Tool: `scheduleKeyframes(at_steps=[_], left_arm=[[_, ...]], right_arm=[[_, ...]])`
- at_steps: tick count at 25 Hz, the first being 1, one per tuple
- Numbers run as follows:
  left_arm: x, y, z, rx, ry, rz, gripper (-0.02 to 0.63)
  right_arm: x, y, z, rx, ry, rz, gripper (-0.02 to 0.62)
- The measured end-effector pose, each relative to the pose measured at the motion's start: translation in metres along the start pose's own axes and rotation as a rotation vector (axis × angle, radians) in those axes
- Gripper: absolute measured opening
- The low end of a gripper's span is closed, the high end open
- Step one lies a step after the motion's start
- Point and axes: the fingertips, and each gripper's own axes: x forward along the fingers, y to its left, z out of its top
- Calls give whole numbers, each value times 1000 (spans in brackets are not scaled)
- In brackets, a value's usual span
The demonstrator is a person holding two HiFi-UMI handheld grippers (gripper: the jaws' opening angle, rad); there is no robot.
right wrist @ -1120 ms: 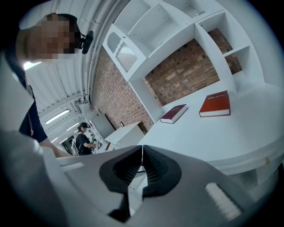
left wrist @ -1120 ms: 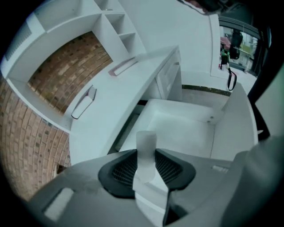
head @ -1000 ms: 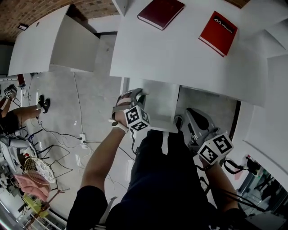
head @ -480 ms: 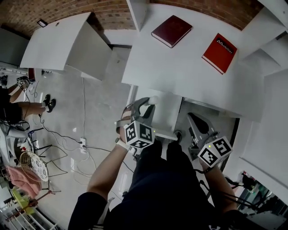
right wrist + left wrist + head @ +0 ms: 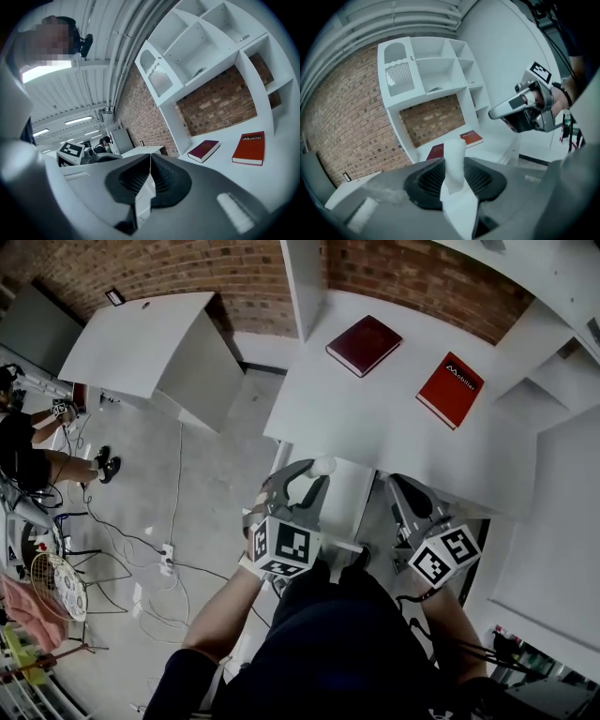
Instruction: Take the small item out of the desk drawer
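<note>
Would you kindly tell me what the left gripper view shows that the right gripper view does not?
Left gripper view only: the small white item clamped in the jaws of the left gripper, and the right gripper seen from outside. Right gripper view only: its own jaws shut on nothing, and the left gripper's marker cube. Both: the dark red book, the bright red book, the white shelf unit.

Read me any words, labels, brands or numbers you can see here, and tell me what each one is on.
"Mobilier": white print on the cover of the red book.
Maroon book: no print can be made out on its cover.
Marker cubes: black-and-white square patterns only, no words or numbers.
Nothing else readable.
</note>
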Motion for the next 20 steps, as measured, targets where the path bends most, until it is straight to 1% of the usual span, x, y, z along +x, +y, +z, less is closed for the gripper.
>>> scheduleKeyframes(at_steps=[7,12,20], left_arm=[[-28,3,37,-128,-90,-7,135],[-45,13,68,-164,-162,4,135],[-70,21,89,-237,-237,25,135]], right_arm=[[-1,11,24,-26,-38,8,6],[0,18,41,-53,-68,21,5],[4,38,68,-98,-123,57,3]])
